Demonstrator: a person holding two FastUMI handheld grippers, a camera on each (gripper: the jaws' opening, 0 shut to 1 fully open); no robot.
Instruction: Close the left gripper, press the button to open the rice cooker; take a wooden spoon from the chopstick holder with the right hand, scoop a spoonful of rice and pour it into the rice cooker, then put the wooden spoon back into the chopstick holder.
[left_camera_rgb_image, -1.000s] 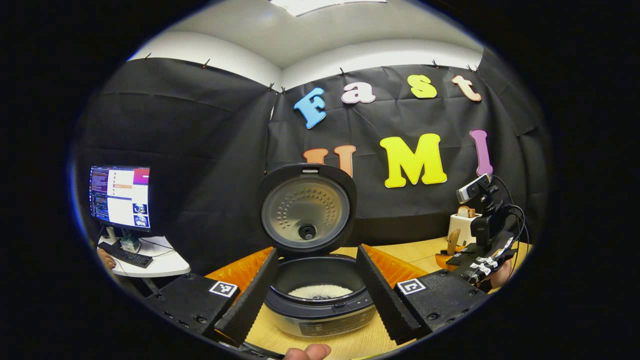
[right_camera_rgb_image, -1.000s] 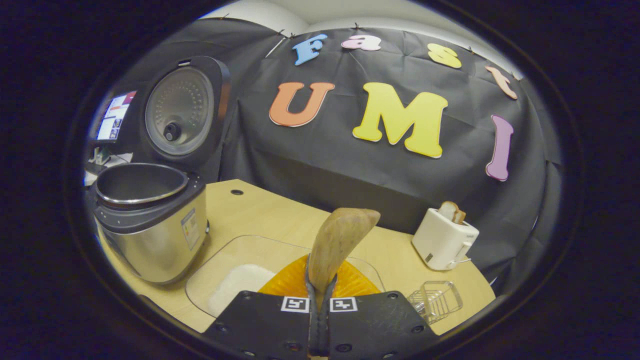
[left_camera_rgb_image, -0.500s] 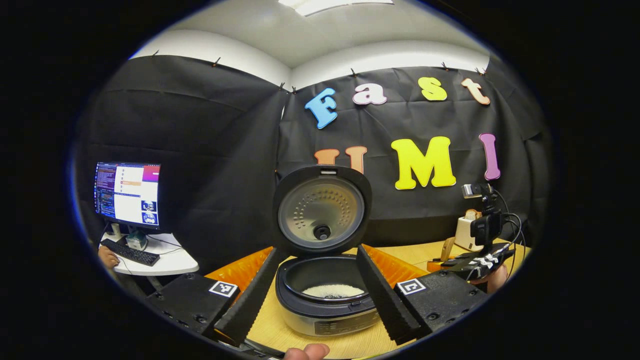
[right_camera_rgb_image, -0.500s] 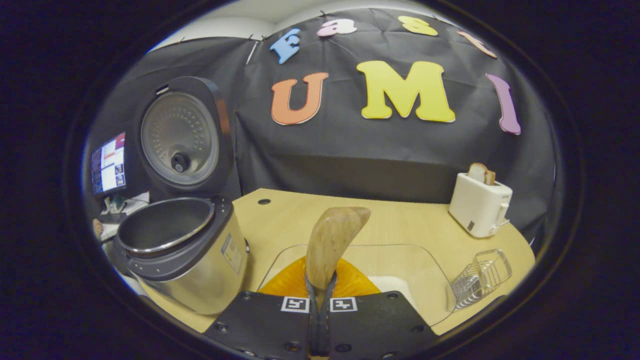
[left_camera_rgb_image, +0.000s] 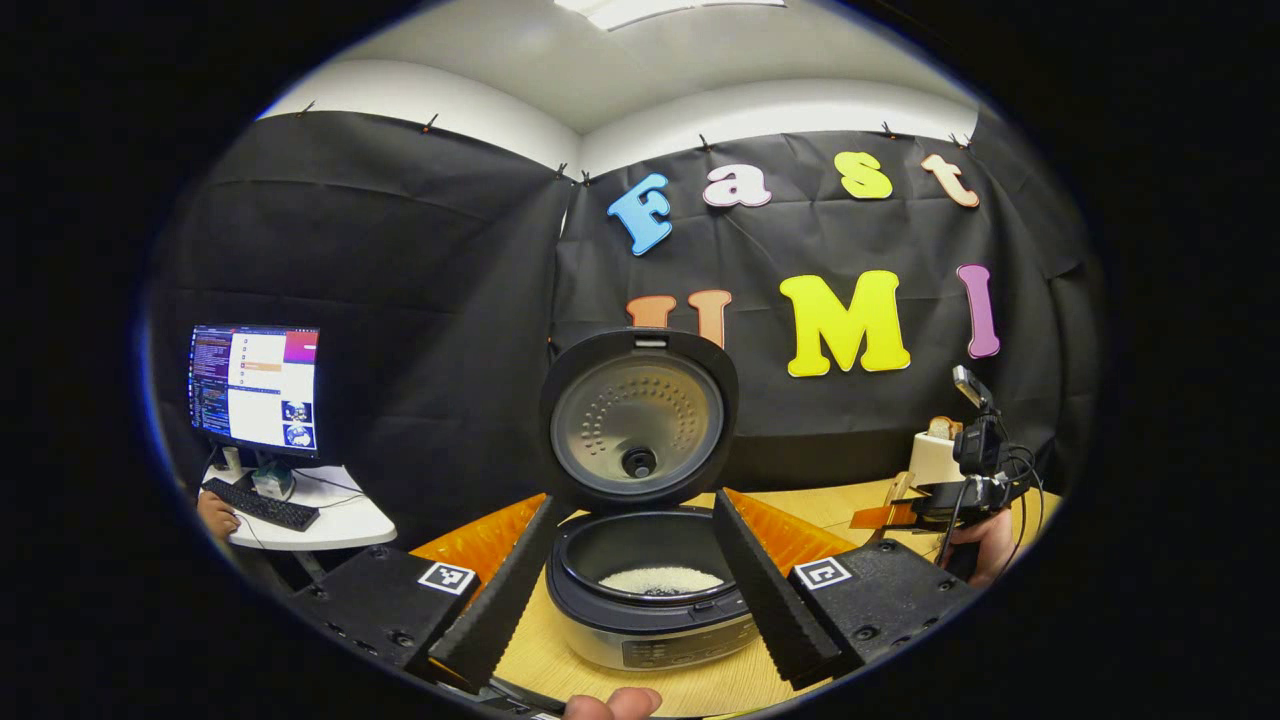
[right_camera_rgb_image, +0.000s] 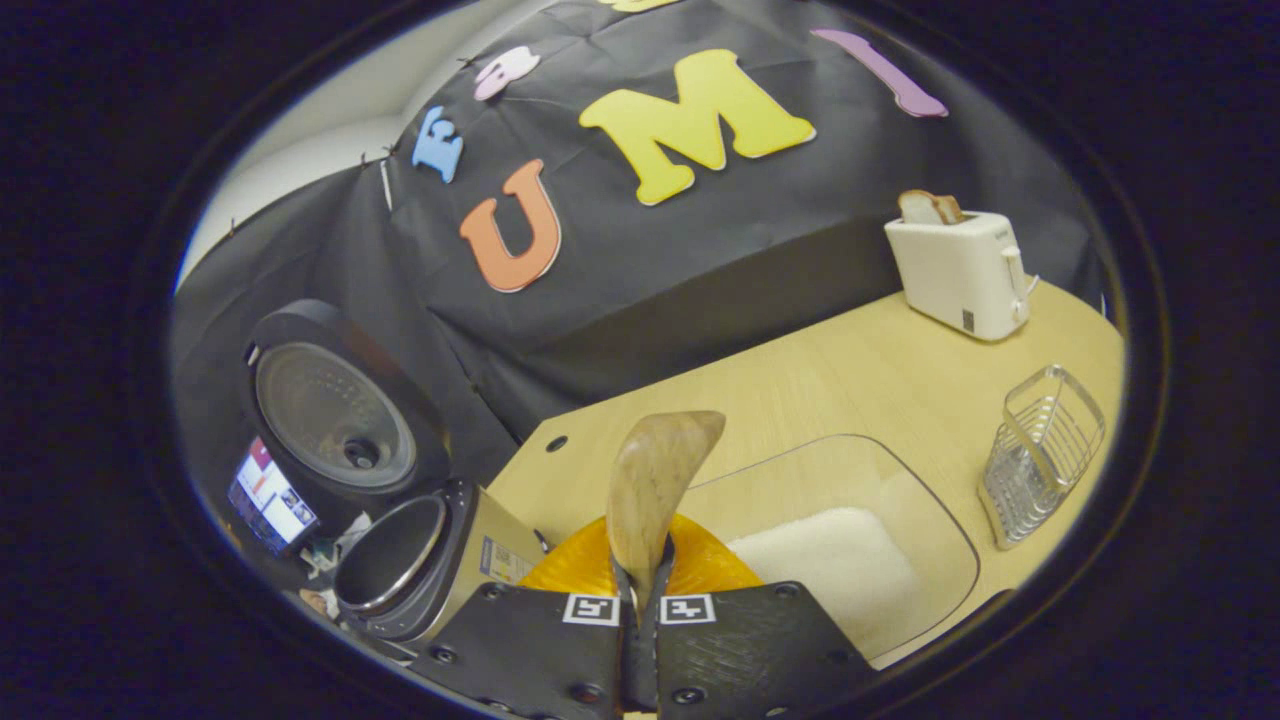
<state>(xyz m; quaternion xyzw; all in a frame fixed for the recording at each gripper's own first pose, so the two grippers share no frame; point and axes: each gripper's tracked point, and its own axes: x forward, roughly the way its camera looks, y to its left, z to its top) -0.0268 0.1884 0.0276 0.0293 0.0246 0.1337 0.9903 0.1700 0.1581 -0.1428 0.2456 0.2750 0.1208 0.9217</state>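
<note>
Right gripper (right_camera_rgb_image: 640, 585) clenched on wooden spoon (right_camera_rgb_image: 655, 480), left gripper (left_camera_rgb_image: 632, 560) spread wide before open rice cooker (left_camera_rgb_image: 640, 590), chopstick holder (right_camera_rgb_image: 1040, 455) far right.

Rice cooker (left_camera_rgb_image: 650, 590) lid upright, rice inside, wooden spoon (right_camera_rgb_image: 650, 490) bowl raised, wire chopstick holder (right_camera_rgb_image: 1040, 455) on table

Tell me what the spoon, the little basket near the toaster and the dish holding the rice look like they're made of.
Spoon: wood, going by its brown grain and matte, smooth bowl.
Basket: thin metal wire, probably chromed; it is shiny, silvery and open-meshed.
Dish: clear glass or plastic, hard to tell which; the table shows through its wall.
</note>
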